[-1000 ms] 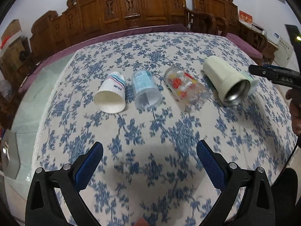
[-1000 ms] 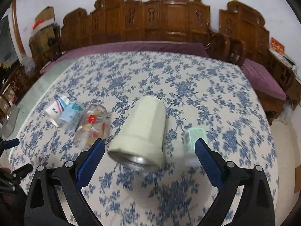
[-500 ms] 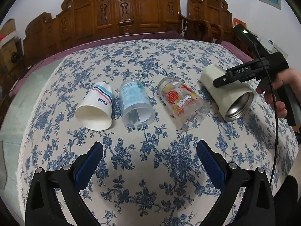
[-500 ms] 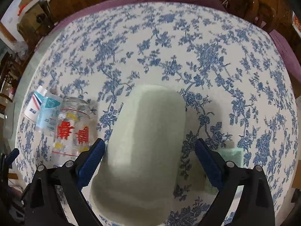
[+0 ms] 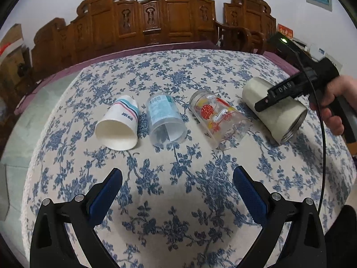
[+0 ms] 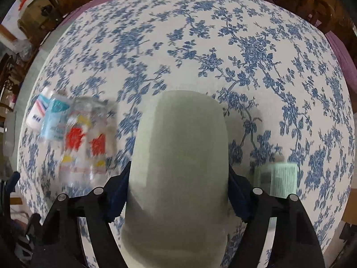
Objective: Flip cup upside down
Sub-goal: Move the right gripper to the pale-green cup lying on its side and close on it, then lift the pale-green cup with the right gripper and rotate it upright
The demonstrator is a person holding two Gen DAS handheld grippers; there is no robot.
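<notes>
Our right tongs (image 6: 178,192) clamp the cream cup (image 6: 180,156) — it lies on its side near the bench's (image 5: 178,71) right edge; our left tongs (image 5: 177,186) hang wide, empty.

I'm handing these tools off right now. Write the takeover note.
Right tool: fingers against both sides of the cream cup, which lies on its side at the right end of the row; whether it is clamped tight I cannot tell.
Left tool: open, empty, hovering over the tablecloth short of the cups.
Paper cup, clear plastic cup and printed glass all lie on their sides, mouths toward the left camera.
Done: none flipped.
Left: lift the cream cup, set it mouth down.
</notes>
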